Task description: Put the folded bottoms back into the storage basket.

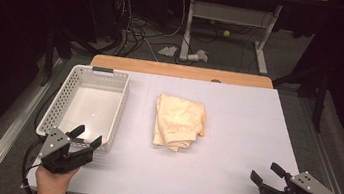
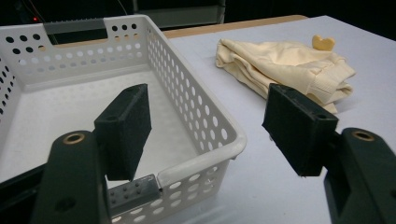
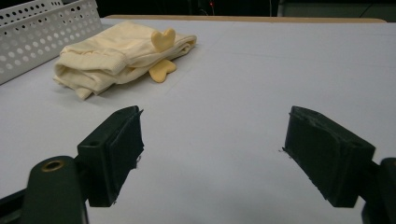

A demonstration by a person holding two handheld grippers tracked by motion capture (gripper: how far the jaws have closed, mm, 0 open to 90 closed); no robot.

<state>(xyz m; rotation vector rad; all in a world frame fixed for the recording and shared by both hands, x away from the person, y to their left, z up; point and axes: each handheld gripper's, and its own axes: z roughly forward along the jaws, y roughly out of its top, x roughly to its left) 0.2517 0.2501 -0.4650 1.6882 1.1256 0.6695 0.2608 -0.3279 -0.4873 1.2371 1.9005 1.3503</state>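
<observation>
A white perforated basket [image 1: 70, 95] stands on the left part of the desk [image 1: 235, 135], its long side running from near to far; its floor is bare, with nothing lying in it. A grey handle strip sits on its far rim. Its near right corner lies just below the left gripper [image 1: 88, 139], whose jaws stand spread with nothing between them; in the left gripper view one jaw hangs over the basket's inside and the other over the desk outside the wall.

The desk top is covered by a pale sheet, with a strip of wood showing along the far edge. Between basket and cloth runs a bare lane, and the whole right half of the desk is open, as is the near strip between the two hands. The right gripper [image 1: 267, 173] hovers at the near right corner, close to the desk's right edge, its jaws also spread wide and holding nothing, well apart from the cloth.

The folded cream garment [image 1: 178, 122] lies about mid-desk, just right of the basket and not touching it. It is loosely folded into a rough rectangle with soft creases; ribbed cuffs or hems show at its near end in the left gripper view. A small yellow heart-shaped piece [image 3: 163, 39] sticks up from its right side, and a second yellow piece [image 3: 162, 71] lies flat on the desk against it
</observation>
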